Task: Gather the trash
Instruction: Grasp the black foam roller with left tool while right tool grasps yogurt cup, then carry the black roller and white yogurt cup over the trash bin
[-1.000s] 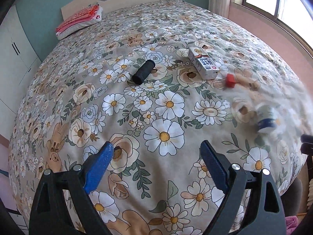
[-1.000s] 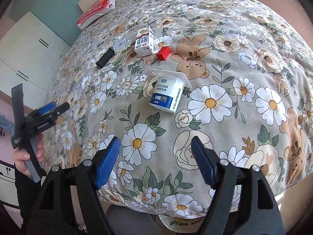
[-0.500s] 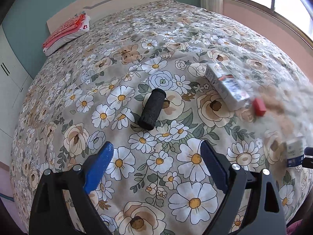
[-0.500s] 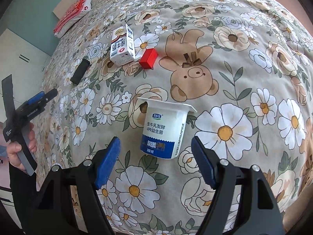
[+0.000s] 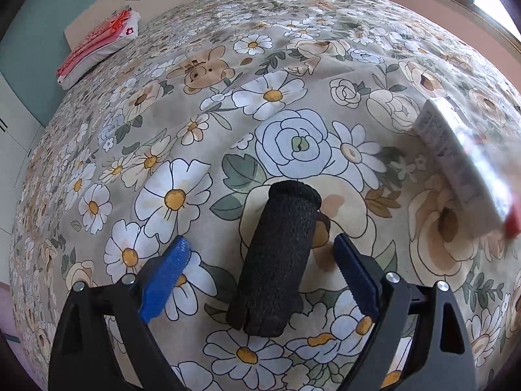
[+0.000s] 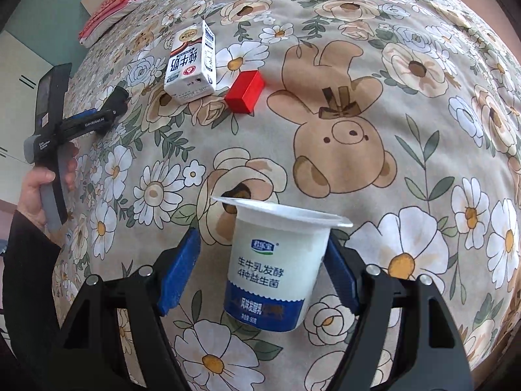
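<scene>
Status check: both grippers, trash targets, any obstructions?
Left gripper open, straddling black foam roll. Right gripper open around tipped yogurt cup. Milk carton, red block farther off; nothing blocking.

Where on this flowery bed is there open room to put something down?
Right of the red block and beyond the yogurt cup the bedspread lies bare. It is crowded where the milk carton, red block and black foam roll cluster.

foam roll (image 5: 276,260) between left tool (image 5: 260,267) fingers | cup (image 6: 276,260) between right tool (image 6: 260,260) fingers
</scene>
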Motion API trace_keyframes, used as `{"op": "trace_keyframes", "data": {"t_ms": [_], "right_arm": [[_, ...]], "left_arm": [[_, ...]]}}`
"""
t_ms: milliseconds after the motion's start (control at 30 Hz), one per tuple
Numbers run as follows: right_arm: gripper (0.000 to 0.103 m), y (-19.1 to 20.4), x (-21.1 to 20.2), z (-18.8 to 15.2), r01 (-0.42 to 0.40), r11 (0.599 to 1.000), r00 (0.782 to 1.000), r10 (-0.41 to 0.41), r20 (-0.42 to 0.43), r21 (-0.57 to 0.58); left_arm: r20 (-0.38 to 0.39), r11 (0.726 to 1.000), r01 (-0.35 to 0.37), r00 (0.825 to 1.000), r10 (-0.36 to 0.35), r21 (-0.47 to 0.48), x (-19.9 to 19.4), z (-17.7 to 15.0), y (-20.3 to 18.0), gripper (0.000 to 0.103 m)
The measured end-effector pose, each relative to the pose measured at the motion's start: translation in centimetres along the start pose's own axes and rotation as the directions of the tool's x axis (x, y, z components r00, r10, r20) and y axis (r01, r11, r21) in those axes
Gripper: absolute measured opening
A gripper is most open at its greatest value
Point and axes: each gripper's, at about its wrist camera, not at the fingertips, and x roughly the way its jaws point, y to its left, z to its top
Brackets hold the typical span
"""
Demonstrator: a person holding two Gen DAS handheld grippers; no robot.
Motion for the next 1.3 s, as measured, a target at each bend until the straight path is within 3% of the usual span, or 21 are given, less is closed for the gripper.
{"op": "trace_keyframes", "data": {"t_ms": [67,133,200,267,333,500,833,1000,1133,1300], "right_arm": [[0.074,0.0,0.4,0.3,0.014,1.0,1.0,-0.014,0.014,-0.012],[0.074,0.1,0.9,0.5,0.019,1.0,1.0,-0.018,0.012,-0.022],[0.072,0.3,1.1,0.5,0.033,0.998,0.999,-0.032,0.012,-0.047],[0.052,0.3,1.1,0.4,0.04,0.996,0.999,-0.039,0.02,-0.075],[0.049,-0.1,1.0,0.4,0.009,0.997,1.0,-0.009,0.01,-0.078],[0.049,-0.9,-0.1,-0.2,-0.03,0.996,1.0,0.03,0.0,-0.086],[0.049,-2.0,-5.5,-2.6,-0.079,0.99,0.995,0.085,0.044,-0.119],[0.049,-2.4,-9.1,-4.3,-0.086,0.985,0.991,0.1,0.084,-0.15],[0.049,-2.7,-12.9,-5.8,-0.063,0.977,0.986,0.093,0.142,-0.203],[0.049,-3.4,-17.8,-7.8,-0.033,0.962,0.973,0.094,0.213,-0.27]], "left_arm": [[0.023,0.999,-0.004,1.0,0.005,-0.049,0.4,0.2,0.1,0.091],[0.029,0.996,0.007,1.0,-0.004,-0.088,0.7,0.3,0.1,0.081],[-0.001,0.993,0.006,1.0,-0.006,-0.119,1.0,0.3,-0.2,0.054],[0.0,0.99,0.017,1.0,-0.017,-0.139,0.7,0.1,-0.4,0.046],[0.0,0.99,0.014,1.0,-0.014,-0.138,0.3,-0.4,-0.9,0.04],[-0.021,0.976,0.053,0.998,-0.059,-0.212,-1.7,-2.3,-1.2,0.039],[0.041,0.944,0.11,0.994,-0.103,-0.31,-11.4,-8.3,-4.4,0.039],[0.096,0.945,0.073,0.994,-0.045,-0.318,-16.9,-10.6,-6.8,0.039],[0.107,0.925,0.088,0.993,-0.052,-0.369,-21.3,-12.9,-8.6,0.039],[0.148,0.925,0.067,0.989,-0.012,-0.374,-26.8,-15.6,-11.6,0.039]]}}
